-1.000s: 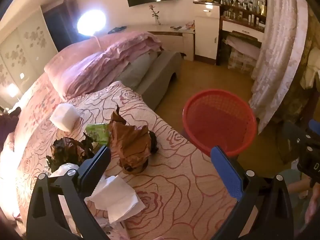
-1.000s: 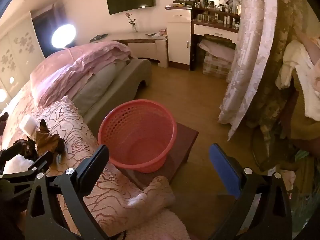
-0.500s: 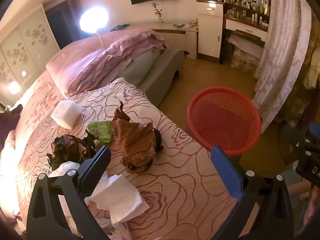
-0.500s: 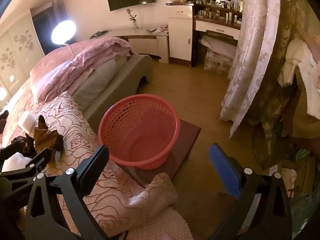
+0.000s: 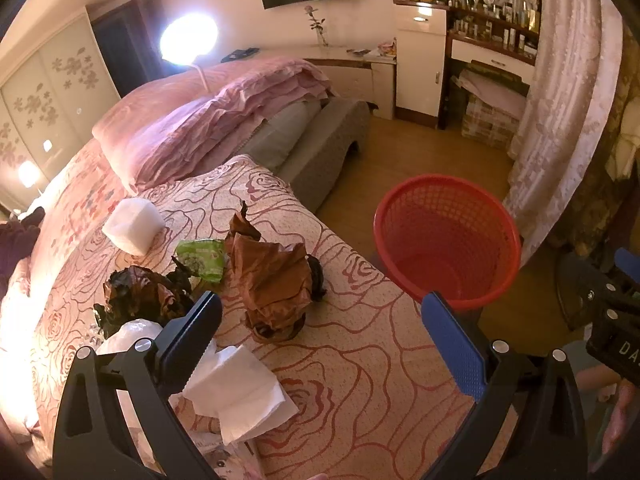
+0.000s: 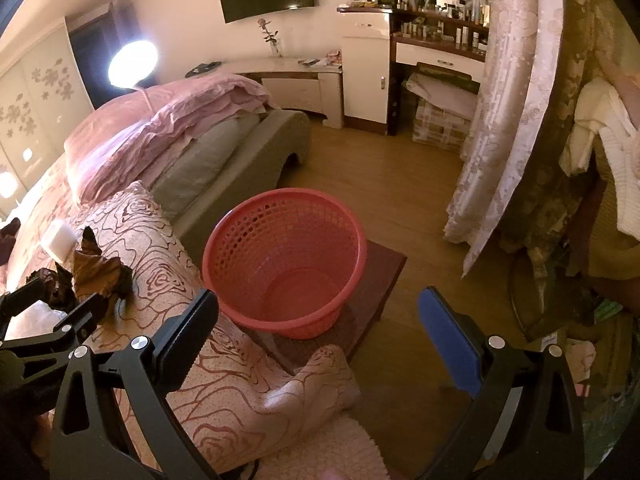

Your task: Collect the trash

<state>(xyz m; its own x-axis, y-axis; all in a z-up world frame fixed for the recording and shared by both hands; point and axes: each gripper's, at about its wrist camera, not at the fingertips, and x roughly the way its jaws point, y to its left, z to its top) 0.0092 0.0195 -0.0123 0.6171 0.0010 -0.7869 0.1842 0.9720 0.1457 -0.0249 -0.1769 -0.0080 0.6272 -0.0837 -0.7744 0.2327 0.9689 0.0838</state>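
**Both tongs spread wide, trash heap on the bed, basket on the floor**

Plenty is obscured here: the left tongs' black frame covers the near edge of the trash pile, and a white plastic bag [image 5: 128,334] peeks out only partly behind the black finger. What lies at the very bottom of the left view, under the paper, is too blurred to name. In the right view the pile is squeezed against the left edge, half hidden behind the other tool.

Left tongs [image 5: 320,334] hang released, nothing between the fingers, above the rose-patterned bedspread [image 5: 360,380]. The crumpled brown paper bag [image 5: 272,280] sits just ahead, between the fingers' lines; white tissue paper [image 5: 240,392] lies touching the black finger's base. A green snack wrapper [image 5: 202,258] and a dark crumpled wrapper [image 5: 140,294] lie to the left, a white foam block [image 5: 134,226] further back.

Right tongs [image 6: 318,332] also released and empty, with the red mesh basket [image 6: 284,256] straight ahead. Only this view shows the basket standing on a dark low stool [image 6: 380,276] on the floor beside the bed; the left view alone shows the tissue and green wrapper
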